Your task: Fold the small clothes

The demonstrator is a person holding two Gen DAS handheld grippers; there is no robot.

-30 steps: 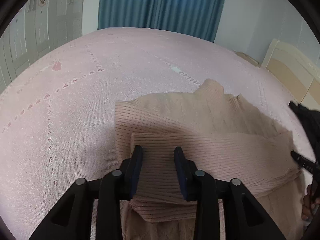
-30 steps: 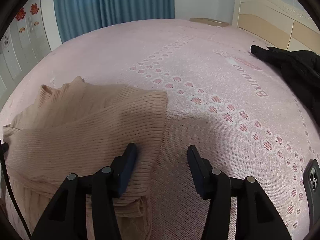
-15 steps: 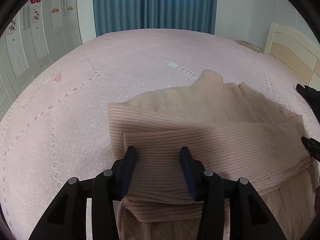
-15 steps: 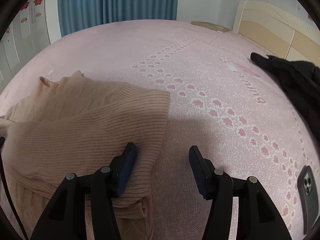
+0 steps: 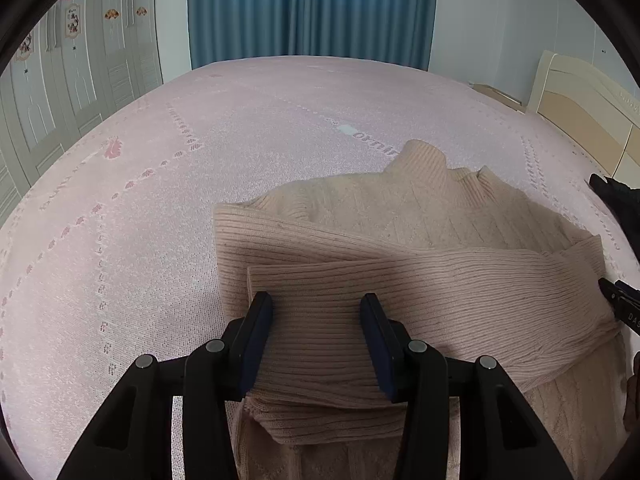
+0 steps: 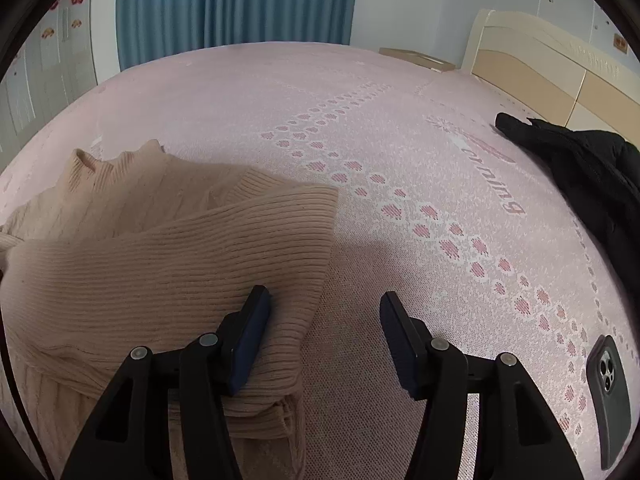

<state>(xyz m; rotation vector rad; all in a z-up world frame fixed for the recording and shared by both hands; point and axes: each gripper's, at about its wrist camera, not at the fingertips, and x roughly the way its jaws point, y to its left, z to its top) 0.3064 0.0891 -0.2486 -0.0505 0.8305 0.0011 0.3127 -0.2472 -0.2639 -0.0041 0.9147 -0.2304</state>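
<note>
Beige sweater [image 5: 420,292] (sleeves folded) on bed [image 5: 200,152]

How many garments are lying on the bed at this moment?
2. A beige ribbed sweater lies under both grippers on the pink bed; a black garment is bunched near the headboard on the right. More could lie outside the views.

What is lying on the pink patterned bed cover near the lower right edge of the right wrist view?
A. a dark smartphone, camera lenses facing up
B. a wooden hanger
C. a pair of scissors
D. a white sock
A: a dark smartphone lies flat on the pink patterned bed cover with its cluster of camera lenses upward, apart from the beige ribbed knit sweater on the left.
</note>
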